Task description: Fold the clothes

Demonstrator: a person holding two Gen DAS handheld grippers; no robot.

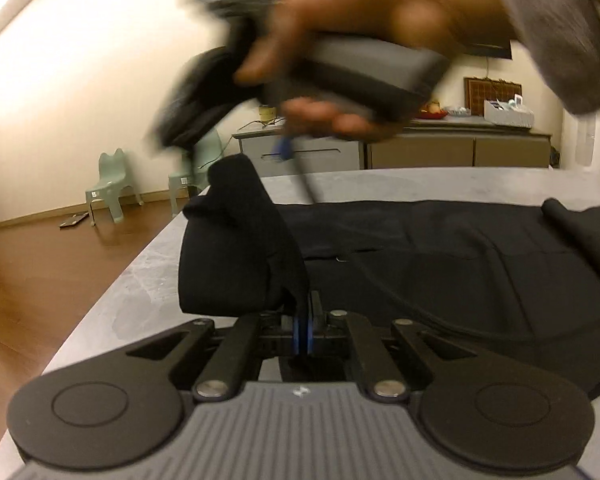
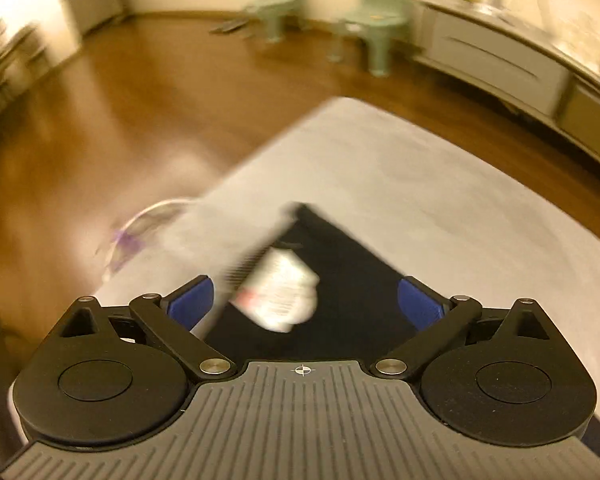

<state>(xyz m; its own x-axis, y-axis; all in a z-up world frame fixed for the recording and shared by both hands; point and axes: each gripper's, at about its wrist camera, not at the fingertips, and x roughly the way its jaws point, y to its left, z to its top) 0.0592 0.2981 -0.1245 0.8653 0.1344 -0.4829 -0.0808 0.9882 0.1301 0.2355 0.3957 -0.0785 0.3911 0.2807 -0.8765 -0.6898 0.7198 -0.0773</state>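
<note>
A black garment (image 1: 440, 264) lies spread on the grey table (image 1: 148, 280). My left gripper (image 1: 303, 330) is shut on a fold of the black garment, and the pinched cloth stands up in a hump (image 1: 236, 248) just left of the fingers. In the left wrist view my right gripper (image 1: 292, 160), held in a hand, hovers blurred above the garment's far edge. In the right wrist view my right gripper (image 2: 306, 300) is open, its blue pads (image 2: 190, 300) wide apart over a corner of the black garment (image 2: 340, 264) with a white care label (image 2: 280, 292).
The table's left edge (image 2: 236, 176) drops to a wooden floor (image 1: 40, 280). Two green child chairs (image 1: 112, 184) stand by the wall. A grey sideboard (image 1: 420, 148) with small items runs along the back. A rolled part of the garment (image 1: 568, 220) lies at the right.
</note>
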